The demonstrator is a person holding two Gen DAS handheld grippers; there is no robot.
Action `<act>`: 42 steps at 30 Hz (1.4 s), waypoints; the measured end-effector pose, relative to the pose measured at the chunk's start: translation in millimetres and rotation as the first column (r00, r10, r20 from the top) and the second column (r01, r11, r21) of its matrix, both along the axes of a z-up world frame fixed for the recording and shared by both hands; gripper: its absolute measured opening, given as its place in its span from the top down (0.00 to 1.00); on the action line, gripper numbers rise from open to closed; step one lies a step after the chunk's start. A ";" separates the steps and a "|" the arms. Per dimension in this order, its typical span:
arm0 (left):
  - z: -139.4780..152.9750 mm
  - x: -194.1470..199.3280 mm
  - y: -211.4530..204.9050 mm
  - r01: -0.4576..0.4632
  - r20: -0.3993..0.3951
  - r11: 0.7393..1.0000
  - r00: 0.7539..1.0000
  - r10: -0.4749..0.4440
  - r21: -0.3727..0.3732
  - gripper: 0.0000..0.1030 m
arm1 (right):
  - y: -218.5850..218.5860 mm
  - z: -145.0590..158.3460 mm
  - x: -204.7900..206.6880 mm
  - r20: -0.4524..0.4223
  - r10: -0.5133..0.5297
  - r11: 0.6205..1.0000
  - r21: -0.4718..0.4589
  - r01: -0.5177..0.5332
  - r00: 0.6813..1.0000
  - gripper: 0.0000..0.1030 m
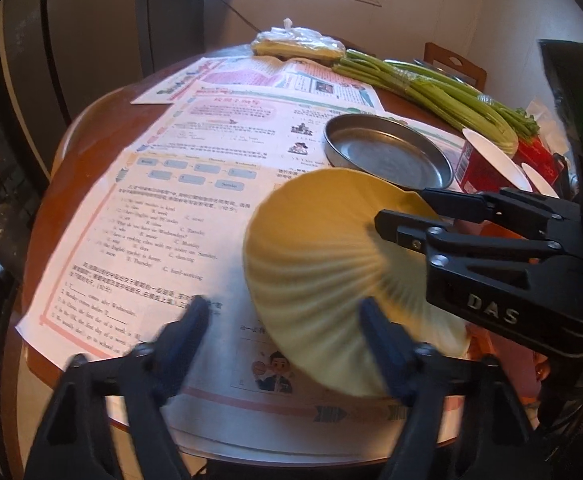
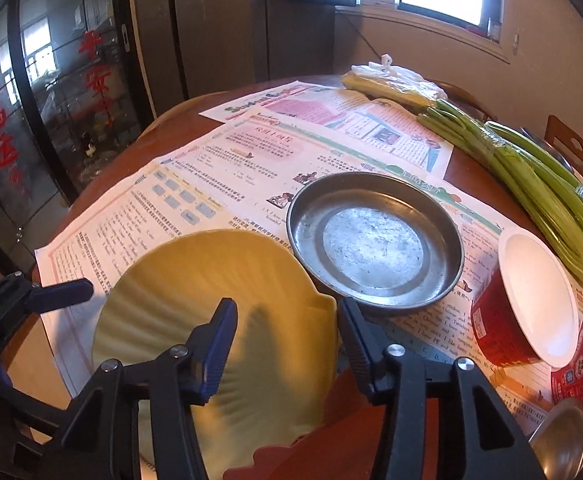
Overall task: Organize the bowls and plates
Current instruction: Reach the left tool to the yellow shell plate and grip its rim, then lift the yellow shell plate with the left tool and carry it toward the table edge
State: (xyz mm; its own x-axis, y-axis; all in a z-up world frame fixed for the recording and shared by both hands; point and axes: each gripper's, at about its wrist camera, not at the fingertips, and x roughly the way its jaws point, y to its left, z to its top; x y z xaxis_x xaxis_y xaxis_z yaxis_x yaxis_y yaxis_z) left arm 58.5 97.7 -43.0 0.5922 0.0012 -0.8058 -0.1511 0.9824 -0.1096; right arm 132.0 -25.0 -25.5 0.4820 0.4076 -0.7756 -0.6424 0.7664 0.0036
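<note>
I'm hovering the right gripper (image 2: 287,340) over the near edge of the yellow plate (image 2: 195,304), fingers spread, nothing pinched; the left gripper (image 1: 283,320) is likewise spread w/ one finger at the plate's rim. The plate is looking tilted, one edge raised. The steel pan (image 2: 375,240) is sitting just beyond at 12 o'clock; red bowls (image 2: 523,308) at 3 o'clock, unstacked. Judging the task barely begun; stacking is all left.

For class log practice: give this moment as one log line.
yellow ribbed plate tilted | right hand-held gripper open over plate | left hand-held gripper open | round metal pan empty
</note>
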 end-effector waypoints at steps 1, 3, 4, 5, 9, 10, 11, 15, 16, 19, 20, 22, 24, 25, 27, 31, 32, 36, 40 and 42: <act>-2.0 1.5 0.5 0.006 -0.010 1.000 1.000 -0.007 -0.028 0.50 | 0.6 -1.5 2.2 -0.009 -0.001 1.000 -0.006 0.001 1.000 0.56; -2.3 1.5 0.9 -0.002 -0.004 0.999 1.000 0.002 -0.037 0.55 | 2.8 -5.5 6.0 -0.029 0.001 1.000 -0.019 -0.001 1.000 0.57; -2.3 1.3 1.5 -0.004 -0.006 0.999 1.000 0.004 -0.046 0.59 | 3.8 -6.1 6.4 -0.031 0.001 1.000 -0.024 -0.001 1.000 0.58; -1.7 1.0 2.7 -0.006 0.001 0.998 1.000 0.006 -0.057 0.61 | 5.5 -6.8 6.1 -0.033 0.004 1.000 -0.029 -0.004 0.999 0.59; -1.5 2.5 11.7 -0.037 0.013 0.994 0.999 0.038 -0.101 0.62 | 7.0 -6.2 3.8 -0.043 -0.001 1.000 -0.025 0.000 0.999 0.59; -1.8 3.8 13.0 -0.039 0.013 0.994 0.999 0.040 -0.101 0.62 | 6.7 -5.9 4.0 -0.049 -0.003 1.000 -0.018 0.002 0.999 0.59; -1.7 4.9 14.9 -0.041 0.012 0.994 0.999 0.042 -0.104 0.62 | 5.7 -5.6 4.7 -0.059 -0.008 1.000 -0.003 0.008 0.998 0.59; -0.1 8.5 24.0 -0.058 0.000 0.993 0.998 0.059 -0.101 0.62 | 5.1 -4.5 5.3 -0.086 -0.023 0.999 0.047 0.027 0.996 0.59; 1.2 8.6 27.4 -0.062 0.001 0.992 0.998 0.062 -0.108 0.62 | 5.8 -3.8 3.5 -0.089 -0.024 0.998 0.055 0.029 0.996 0.59; 6.6 10.8 35.0 -0.078 0.014 0.992 0.997 0.080 -0.096 0.61 | 9.9 0.4 -3.4 -0.082 -0.037 0.998 0.053 0.041 0.996 0.59; 9.0 12.1 37.4 -0.083 0.023 0.993 0.996 0.085 -0.087 0.61 | 12.4 3.6 -6.7 -0.066 -0.031 0.998 0.056 0.035 0.997 0.59; 13.0 16.3 42.8 -0.087 0.032 0.994 0.995 0.089 -0.072 0.59 | 14.6 7.0 -8.5 -0.061 -0.033 0.997 0.073 0.037 0.998 0.59; 16.0 21.7 48.5 -0.090 0.036 0.994 0.995 0.092 -0.053 0.59 | 15.9 7.6 -6.6 -0.089 -0.043 0.993 0.107 0.053 0.995 0.59; 18.0 25.1 52.5 -0.095 0.038 0.994 0.995 0.097 -0.046 0.59 | 17.2 7.5 -5.8 -0.097 -0.045 0.991 0.120 0.057 0.994 0.59; 22.1 31.6 58.7 -0.097 0.046 0.994 0.994 0.099 -0.039 0.59 | 19.5 8.0 -4.7 -0.111 -0.050 0.989 0.133 0.065 0.993 0.59; 27.5 43.6 64.6 -0.075 0.047 0.997 0.996 0.076 -0.024 0.58 | 25.8 11.0 -2.3 -0.111 -0.063 0.987 0.139 0.078 0.992 0.58; 27.6 47.0 66.4 -0.070 0.041 0.997 0.997 0.071 -0.025 0.58 | 27.8 12.1 -1.7 -0.102 -0.074 0.987 0.133 0.088 0.992 0.58; 28.5 55.2 72.8 -0.067 0.034 0.998 0.997 0.067 -0.003 0.57 | 30.8 13.2 1.4 -0.116 -0.082 0.983 0.154 0.100 0.990 0.58; 29.6 61.2 76.3 -0.045 0.026 0.999 0.999 0.045 0.011 0.53 | 33.3 17.2 2.6 -0.112 -0.096 0.979 0.170 0.114 0.989 0.58; 30.9 62.5 76.9 -0.042 0.028 0.999 0.999 0.042 0.024 0.52 | 33.9 20.2 2.4 -0.109 -0.098 0.975 0.188 0.118 0.989 0.58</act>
